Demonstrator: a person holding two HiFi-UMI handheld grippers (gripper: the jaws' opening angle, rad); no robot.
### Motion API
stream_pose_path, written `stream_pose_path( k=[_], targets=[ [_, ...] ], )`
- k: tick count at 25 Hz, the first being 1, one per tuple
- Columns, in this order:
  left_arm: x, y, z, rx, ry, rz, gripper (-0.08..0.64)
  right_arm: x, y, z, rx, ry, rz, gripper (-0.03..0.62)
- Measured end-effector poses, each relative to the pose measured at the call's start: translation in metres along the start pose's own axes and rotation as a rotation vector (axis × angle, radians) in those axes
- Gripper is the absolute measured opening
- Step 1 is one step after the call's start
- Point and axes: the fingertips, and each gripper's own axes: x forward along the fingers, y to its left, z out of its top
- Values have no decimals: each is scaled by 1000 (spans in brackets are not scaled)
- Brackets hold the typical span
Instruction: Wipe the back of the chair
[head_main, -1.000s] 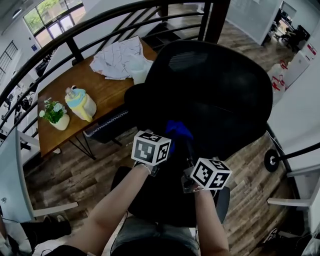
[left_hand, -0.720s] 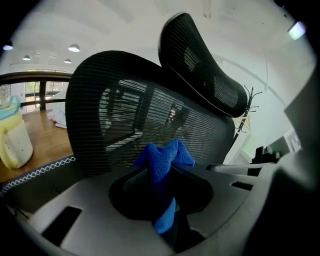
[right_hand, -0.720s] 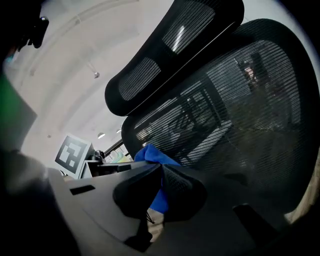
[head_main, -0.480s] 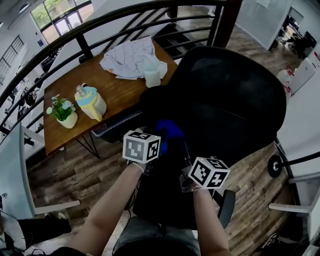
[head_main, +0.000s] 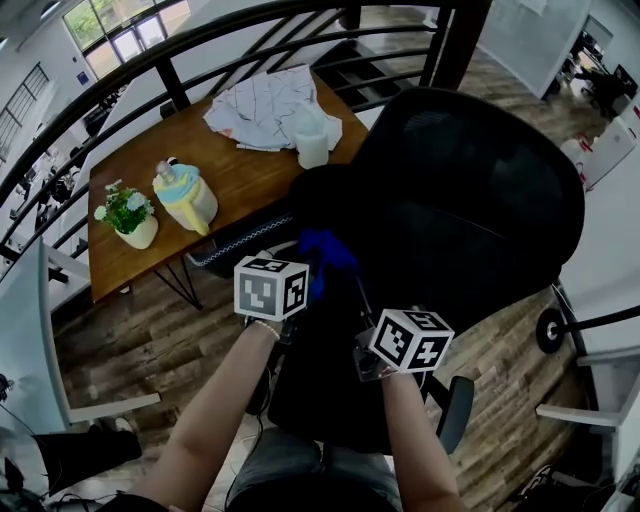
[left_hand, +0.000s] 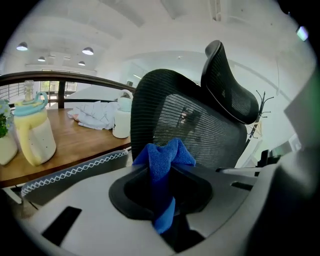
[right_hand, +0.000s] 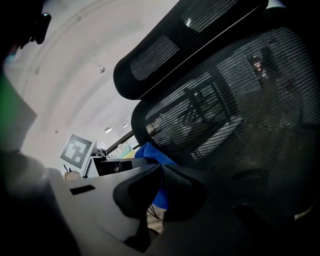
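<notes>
Two grippers: the left gripper (left_hand: 159, 172) and the right gripper (right_hand: 161, 172) are both held up to the chair back (left_hand: 200, 125). They sit side by side, and in the head view the left one reaches a little further forward.
Left jaws: clamped on the blue cloth (left_hand: 165, 155). A fold stands up above the jaws and a tail hangs below them.
Right jaws: drawn together with the tips meeting. Some blue shows in the slit behind them. We take this to be the cloth lying beyond rather than anything gripped, but we are not certain.
Cloth position: at the left edge of the mesh as the head view shows it, low on the back and well below the headrest (left_hand: 227, 80). We cannot tell whether the cloth is pressed on the mesh or just beside it.
Chair: black mesh back, close in front of both gripper cameras. The wooden table (head_main: 240, 180) stands just beyond its left side.
Step in hand: we judge the wipe to be at or near one end of a stroke along the left margin of the back. Most of the mesh lies to the right of the cloth.
Next move: calls for the raised fold to be kept flat on the mesh and drawn across or upward with light pressure. The mesh will give, and a swivel chair may turn away. The right gripper could steady the frame.
Arm pose: the left forearm (head_main: 215, 410) rises from lower left and angles inward. The right forearm (head_main: 405, 440) runs nearly straight up the picture. Both arms are extended away from the body.
Table items: the jug (head_main: 185, 197) is well apart from the cloth, and the cup (head_main: 312, 145) stands near the chair's edge.
</notes>
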Motion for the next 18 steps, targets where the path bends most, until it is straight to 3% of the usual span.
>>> stream_pose_path(
  k=[5,18],
  targets=[
    [-10,3,-9,-5,-5,28,86,-9,-3,-7,-4,11,-6,29],
    [-11,-42,-49,45,59,-30,86,-75,-57,-17,66,-38,-105,29]
  ],
)
